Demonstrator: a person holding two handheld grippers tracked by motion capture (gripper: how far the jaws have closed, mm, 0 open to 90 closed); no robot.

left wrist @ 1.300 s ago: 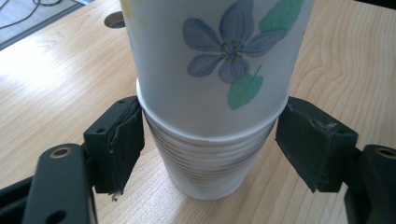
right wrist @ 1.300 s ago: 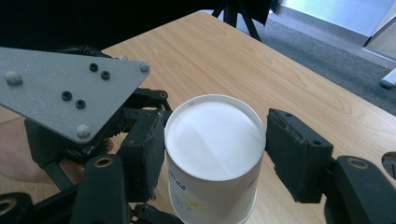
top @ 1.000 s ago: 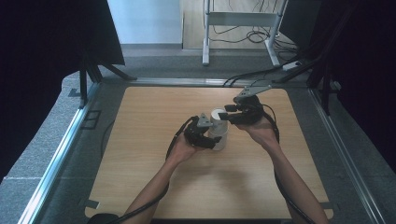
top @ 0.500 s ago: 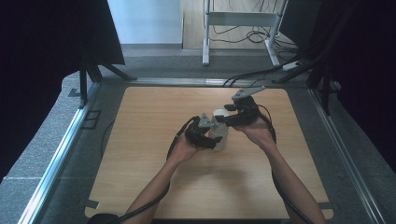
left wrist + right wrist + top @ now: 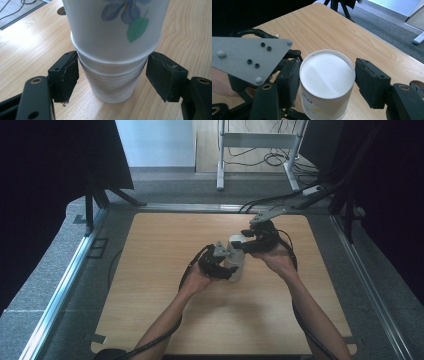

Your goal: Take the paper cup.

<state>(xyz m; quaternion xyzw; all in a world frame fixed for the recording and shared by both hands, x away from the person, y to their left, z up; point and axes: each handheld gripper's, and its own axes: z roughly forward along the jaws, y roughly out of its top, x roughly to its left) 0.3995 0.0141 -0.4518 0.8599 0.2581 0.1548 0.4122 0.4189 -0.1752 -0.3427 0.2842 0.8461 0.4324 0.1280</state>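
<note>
A stack of white paper cups [image 5: 236, 259] stands upside down near the middle of the wooden table [image 5: 160, 315]. The top cup [image 5: 115, 30] bears a blue flower and a green leaf. Below its rim show the ribbed rims of the lower cups [image 5: 112, 87]. My left gripper [image 5: 112, 75] has a pad pressed on each side of those lower cups, just under the top cup's rim. My right gripper [image 5: 327, 82] comes from the other side and holds the top cup [image 5: 327, 75] near its flat base. In the high view the left gripper [image 5: 231, 267] and right gripper [image 5: 239, 243] meet at the stack.
The left gripper's grey three-cornered plate [image 5: 249, 57] sits close beside the cup. Cables [image 5: 186, 275] trail from both grippers across the table. Metal rails [image 5: 60, 290] run along the table's sides, and a white stand [image 5: 255, 145] is on the floor beyond.
Both hands have stayed at the cup stack and shifted only slightly. The grips look the same.
</note>
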